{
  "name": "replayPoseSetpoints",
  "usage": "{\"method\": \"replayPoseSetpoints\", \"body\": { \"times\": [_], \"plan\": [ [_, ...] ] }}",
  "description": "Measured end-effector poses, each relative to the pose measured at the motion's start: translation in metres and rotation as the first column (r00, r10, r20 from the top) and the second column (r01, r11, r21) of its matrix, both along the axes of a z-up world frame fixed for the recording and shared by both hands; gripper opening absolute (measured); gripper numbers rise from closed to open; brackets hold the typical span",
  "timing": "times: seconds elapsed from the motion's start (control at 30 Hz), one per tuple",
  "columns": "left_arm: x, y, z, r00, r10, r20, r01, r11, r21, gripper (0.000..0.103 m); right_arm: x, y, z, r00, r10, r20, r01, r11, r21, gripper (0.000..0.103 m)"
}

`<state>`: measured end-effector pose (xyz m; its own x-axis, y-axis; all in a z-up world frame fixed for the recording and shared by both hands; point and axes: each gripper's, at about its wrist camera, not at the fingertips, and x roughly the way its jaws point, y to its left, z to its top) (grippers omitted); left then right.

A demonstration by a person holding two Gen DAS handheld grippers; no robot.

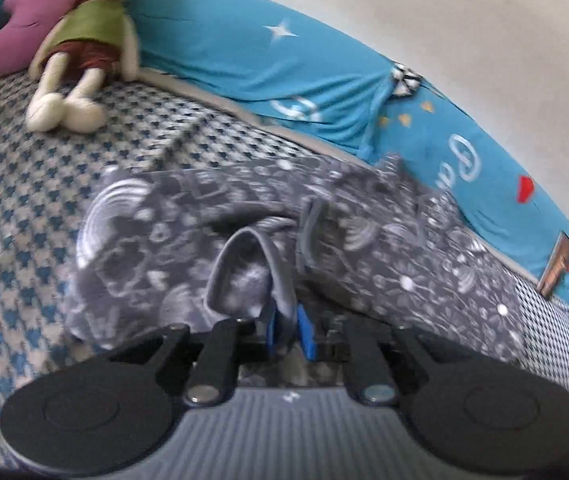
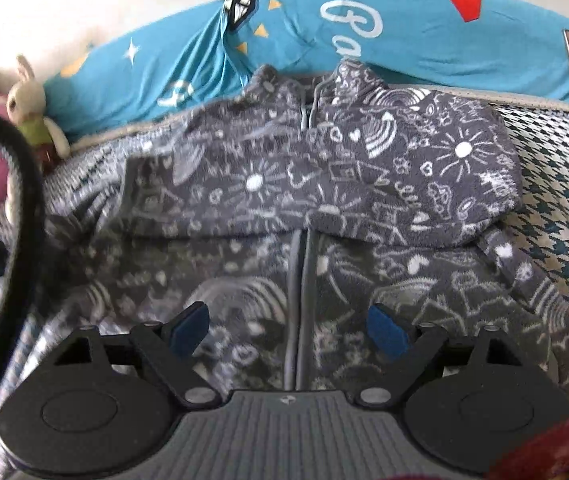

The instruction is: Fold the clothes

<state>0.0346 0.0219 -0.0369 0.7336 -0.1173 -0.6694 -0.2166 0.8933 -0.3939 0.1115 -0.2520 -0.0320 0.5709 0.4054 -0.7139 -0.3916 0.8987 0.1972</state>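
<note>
On the left wrist view, the grey printed jacket [image 1: 292, 240] lies across the checked bedcover [image 1: 44, 200], with bare cover to the left and the blue sheet [image 1: 244, 52] along the wall behind. A stuffed rabbit [image 1: 84, 44] lies well apart at the far left. The left gripper [image 1: 288, 332] is pinched tight on a fold of the jacket's edge.

From the right wrist view, the jacket's zip runs up the middle and its hood is folded down over the chest. A black cable [image 2: 24, 200] crosses at left. The right gripper [image 2: 288, 330] hangs wide apart above the jacket, holding nothing.
</note>
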Motion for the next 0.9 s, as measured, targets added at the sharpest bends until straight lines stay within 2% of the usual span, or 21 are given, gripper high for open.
{"method": "replayPoseSetpoints", "body": {
  "times": [0.03, 0.1, 0.17, 0.2, 0.4, 0.5, 0.57, 0.67, 0.9],
  "plan": [
    [-0.002, -0.004, 0.003, 1.0, -0.002, 0.011, 0.002, 1.0, 0.015, 0.03, 0.0, 0.0, 0.002, 1.0, 0.005, -0.005, -0.005, 1.0, 0.026, 0.087],
    [-0.004, -0.01, 0.009, 0.999, 0.001, 0.036, -0.003, 0.999, 0.042, 0.038, 0.0, 0.001, 0.005, 1.0, 0.021, -0.017, -0.02, 0.997, 0.073, 0.086],
    [-0.006, -0.01, 0.015, 0.998, 0.005, 0.065, -0.008, 0.999, 0.049, 0.05, -0.001, 0.003, 0.006, 0.998, 0.047, -0.034, -0.042, 0.992, 0.121, 0.082],
    [-0.007, -0.009, 0.019, 0.997, 0.006, 0.08, -0.01, 0.999, 0.048, 0.053, -0.001, 0.005, 0.007, 0.997, 0.061, -0.042, -0.055, 0.988, 0.142, 0.082],
    [-0.003, 0.005, 0.042, 0.991, 0.079, 0.109, -0.092, 0.988, 0.126, 0.055, -0.008, 0.02, 0.01, 0.987, 0.15, -0.058, -0.132, 0.96, 0.247, 0.08],
    [0.004, 0.015, 0.044, 0.99, 0.118, 0.073, -0.128, 0.981, 0.143, 0.061, -0.008, 0.03, 0.011, 0.98, 0.19, -0.061, -0.165, 0.944, 0.287, 0.079],
    [0.008, 0.021, 0.042, 0.988, 0.147, 0.055, -0.154, 0.975, 0.16, 0.069, -0.006, 0.037, 0.01, 0.976, 0.207, -0.069, -0.176, 0.935, 0.308, 0.079],
    [0.01, 0.029, 0.039, 0.984, 0.175, 0.036, -0.178, 0.972, 0.152, 0.07, -0.003, 0.047, 0.007, 0.968, 0.236, -0.088, -0.193, 0.918, 0.348, 0.079],
    [0.019, 0.047, 0.044, 0.973, 0.226, 0.044, -0.23, 0.959, 0.167, 0.075, 0.008, 0.072, -0.004, 0.961, 0.264, -0.078, -0.225, 0.917, 0.33, 0.079]
  ]
}}
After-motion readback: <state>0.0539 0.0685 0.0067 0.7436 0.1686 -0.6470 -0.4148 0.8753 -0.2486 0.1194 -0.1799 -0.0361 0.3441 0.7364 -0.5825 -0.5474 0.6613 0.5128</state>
